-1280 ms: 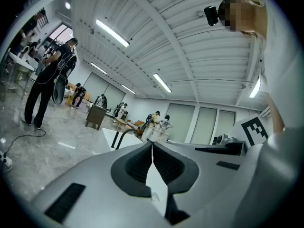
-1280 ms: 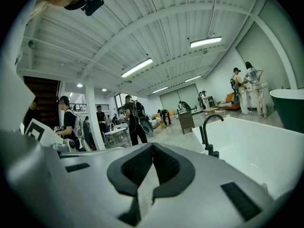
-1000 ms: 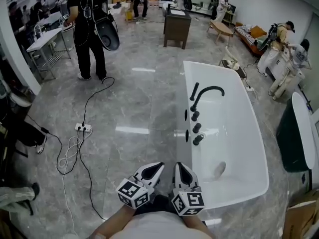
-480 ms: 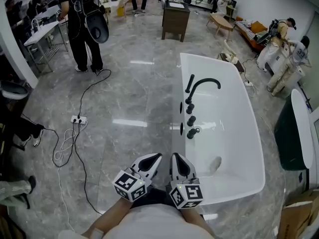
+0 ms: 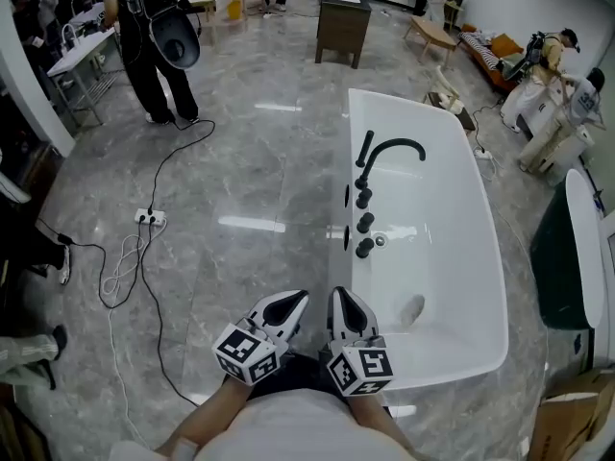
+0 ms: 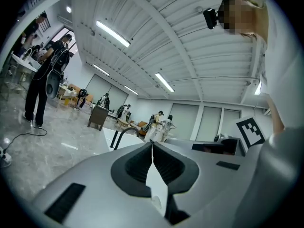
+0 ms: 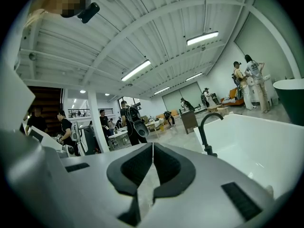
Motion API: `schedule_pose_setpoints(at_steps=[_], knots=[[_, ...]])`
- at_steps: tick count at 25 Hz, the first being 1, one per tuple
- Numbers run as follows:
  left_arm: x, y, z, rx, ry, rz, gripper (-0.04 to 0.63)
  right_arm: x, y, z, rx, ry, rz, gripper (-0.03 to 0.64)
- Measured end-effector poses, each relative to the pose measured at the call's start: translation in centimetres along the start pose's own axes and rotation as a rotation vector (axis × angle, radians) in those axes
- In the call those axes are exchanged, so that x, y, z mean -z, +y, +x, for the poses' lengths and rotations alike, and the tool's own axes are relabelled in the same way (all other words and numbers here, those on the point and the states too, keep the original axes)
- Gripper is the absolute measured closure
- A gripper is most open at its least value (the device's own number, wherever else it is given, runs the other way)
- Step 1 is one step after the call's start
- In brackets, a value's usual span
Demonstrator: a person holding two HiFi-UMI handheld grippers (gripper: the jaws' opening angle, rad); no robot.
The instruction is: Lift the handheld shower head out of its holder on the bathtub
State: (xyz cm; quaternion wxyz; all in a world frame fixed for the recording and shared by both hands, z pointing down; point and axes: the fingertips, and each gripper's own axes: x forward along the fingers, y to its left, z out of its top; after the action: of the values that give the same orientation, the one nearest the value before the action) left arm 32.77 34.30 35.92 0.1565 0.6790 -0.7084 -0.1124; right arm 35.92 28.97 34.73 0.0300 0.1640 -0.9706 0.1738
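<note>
On the left rim of the white bathtub, at centre frame in the head view, the handheld shower head stands as a slim black wand, slightly tilted, just beside the arched black spout. Low in the frame, the left gripper and right gripper are both clenched on nothing, well apart from it.

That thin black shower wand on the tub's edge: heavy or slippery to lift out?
The shower wand looks slim and straight, so probably stiff and light. Its smooth dark finish could be slippery in a grip. It leans from the bathtub rim, so it may catch unless drawn along its own line.
</note>
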Motion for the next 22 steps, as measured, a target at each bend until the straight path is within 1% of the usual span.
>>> schedule_pose_setpoints(at_steps=[4, 8, 12, 22], knots=[[0.6, 0.4, 0.8, 0.010, 0.015, -0.011, 0.583, 0.3, -0.2, 0.8, -0.006, 0.010, -0.001, 0.600], [0.5, 1.8, 2.0, 0.017, 0.026, -0.018, 0.583, 0.4, -1.3, 2.4, 0.011, 0.019, 0.006, 0.600], [-0.7, 4.0, 3.7, 0.014, 0.020, -0.029, 0.583, -0.2, -2.0, 4.9, 0.019, 0.020, 0.009, 0.600], [-4.2, 9.2, 7.8, 0.048, 0.022, -0.024, 0.583, -2.0, -2.6, 11.8, 0.029, 0.011, 0.004, 0.599]])
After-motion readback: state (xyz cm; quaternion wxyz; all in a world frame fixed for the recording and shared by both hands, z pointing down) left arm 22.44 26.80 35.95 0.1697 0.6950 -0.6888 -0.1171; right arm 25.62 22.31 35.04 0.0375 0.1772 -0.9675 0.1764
